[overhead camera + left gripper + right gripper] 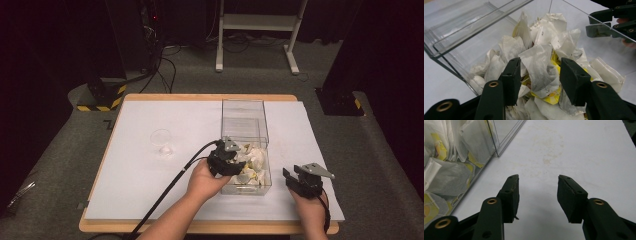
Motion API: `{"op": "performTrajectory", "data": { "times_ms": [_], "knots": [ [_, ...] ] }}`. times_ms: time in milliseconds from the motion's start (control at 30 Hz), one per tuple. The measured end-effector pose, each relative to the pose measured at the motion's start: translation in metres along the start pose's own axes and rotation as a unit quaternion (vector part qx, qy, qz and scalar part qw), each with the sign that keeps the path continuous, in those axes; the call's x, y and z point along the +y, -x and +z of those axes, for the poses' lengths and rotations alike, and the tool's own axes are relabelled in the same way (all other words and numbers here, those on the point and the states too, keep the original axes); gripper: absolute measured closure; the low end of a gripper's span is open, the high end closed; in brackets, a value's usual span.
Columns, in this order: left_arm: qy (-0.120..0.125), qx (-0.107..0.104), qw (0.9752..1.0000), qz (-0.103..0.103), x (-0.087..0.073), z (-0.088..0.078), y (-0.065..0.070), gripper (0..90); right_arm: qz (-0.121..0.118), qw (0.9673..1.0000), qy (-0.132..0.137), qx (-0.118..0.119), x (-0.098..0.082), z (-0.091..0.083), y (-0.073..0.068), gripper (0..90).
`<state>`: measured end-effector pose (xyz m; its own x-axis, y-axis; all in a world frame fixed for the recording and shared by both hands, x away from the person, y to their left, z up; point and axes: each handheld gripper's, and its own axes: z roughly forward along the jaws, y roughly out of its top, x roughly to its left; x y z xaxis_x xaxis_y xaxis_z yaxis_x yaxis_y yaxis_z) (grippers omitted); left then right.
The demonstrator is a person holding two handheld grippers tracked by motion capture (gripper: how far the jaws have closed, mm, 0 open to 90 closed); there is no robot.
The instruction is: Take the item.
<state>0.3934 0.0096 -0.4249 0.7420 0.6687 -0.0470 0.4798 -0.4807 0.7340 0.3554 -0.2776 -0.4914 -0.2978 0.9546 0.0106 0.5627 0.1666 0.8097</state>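
A clear plastic box (pixel 243 111) stands in the middle of the white table, its near half heaped with white and yellow tea bags (pixel 255 159). My left gripper (pixel 234 159) reaches into the box from the left. In the left gripper view its jaws (pixel 540 75) stand on either side of one white tea bag (pixel 539 67), whose edges reach the pads without being squeezed. My right gripper (pixel 292 176) rests to the right of the box near the table's front edge. It is open over bare table (pixel 538 180), with nothing between its fingers.
A small clear glass cup (pixel 162 141) stands on the white table top (pixel 150 185) left of the box. The box's far half (pixel 243 120) holds nothing. Beyond the table are a white stand's legs (pixel 255 22) and dark equipment on the floor.
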Motion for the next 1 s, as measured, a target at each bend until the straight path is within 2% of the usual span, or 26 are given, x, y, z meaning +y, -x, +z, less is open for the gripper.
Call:
{"op": "performTrajectory", "data": {
  "times_ms": [167, 333, 433, 633, 733, 1000],
  "knots": [
    [-0.010, -0.001, 0.9999, -0.004, -0.001, 0.004, 0.001, 53.6, -0.001, 1.0000, 0.000, 0.002, 0.000, 0.000, -0.001, 53.0],
    [-0.018, -0.005, 0.9998, 0.004, -0.002, 0.008, 0.005, 56.3, 0.003, 1.0000, 0.003, 0.003, -0.001, -0.001, 0.002, 53.0],
    [-0.026, 0.010, 0.9995, 0.018, -0.004, 0.010, 0.007, 56.7, 0.004, 1.0000, 0.003, 0.004, -0.001, -0.001, 0.002, 53.0],
    [-0.026, 0.018, 0.9993, 0.021, -0.006, 0.011, 0.008, 58.2, 0.004, 1.0000, 0.004, 0.004, -0.001, -0.002, 0.002, 53.2],
    [-0.028, 0.027, 0.9988, 0.031, -0.007, 0.011, 0.010, 60.4, 0.003, 1.0000, 0.004, 0.005, -0.001, -0.003, 0.002, 53.1],
    [-0.023, 0.028, 0.9989, 0.029, -0.009, 0.008, 0.011, 72.0, 0.003, 1.0000, 0.004, 0.006, -0.002, -0.003, 0.002, 53.1]
  ]
}}
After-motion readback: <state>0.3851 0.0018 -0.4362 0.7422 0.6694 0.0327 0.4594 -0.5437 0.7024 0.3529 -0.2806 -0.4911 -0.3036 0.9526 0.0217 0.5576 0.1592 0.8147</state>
